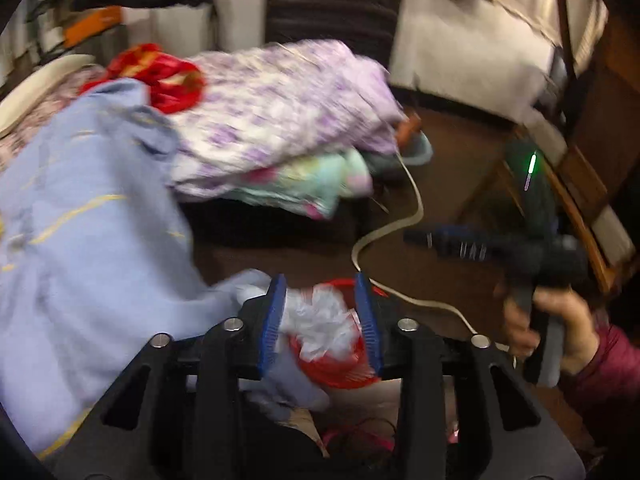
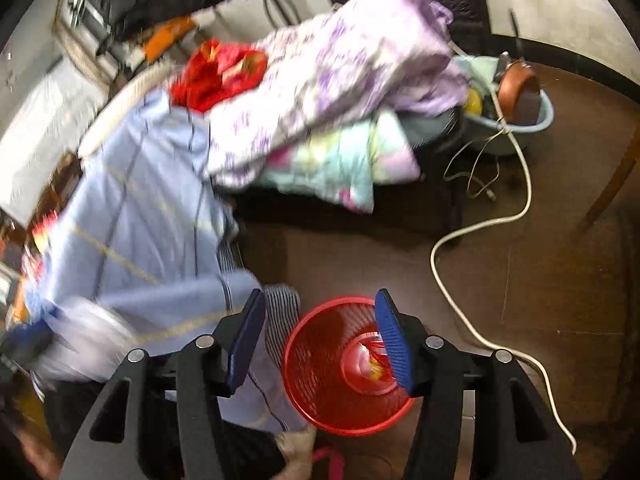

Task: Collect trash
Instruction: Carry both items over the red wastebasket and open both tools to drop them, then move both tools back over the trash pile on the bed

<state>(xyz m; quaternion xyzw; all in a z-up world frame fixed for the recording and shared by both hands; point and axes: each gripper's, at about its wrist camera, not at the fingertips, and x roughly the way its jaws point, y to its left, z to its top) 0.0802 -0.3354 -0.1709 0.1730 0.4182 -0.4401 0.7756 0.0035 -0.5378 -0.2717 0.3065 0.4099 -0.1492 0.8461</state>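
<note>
A crinkly white plastic wad (image 1: 320,320) is clamped between the ribbed blue pads of the left gripper (image 1: 321,320), right over the red mesh bin (image 1: 340,364). The right gripper (image 2: 320,340) is spread wide with nothing in it, above the same round bin (image 2: 320,380) on the brown floor (image 2: 540,280). One soft blue blanket (image 2: 140,220) is draped just beside the bin, and one white cable (image 2: 480,232) is snaked across the floor.

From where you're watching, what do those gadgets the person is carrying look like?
Each is black plastic with cut-out slots and silver bolt heads, ending in two ribbed blue fingers. The left gripper shows close up; the right gripper appears dark, with a green light strip. The right hand is bare below a maroon sleeve.
</note>
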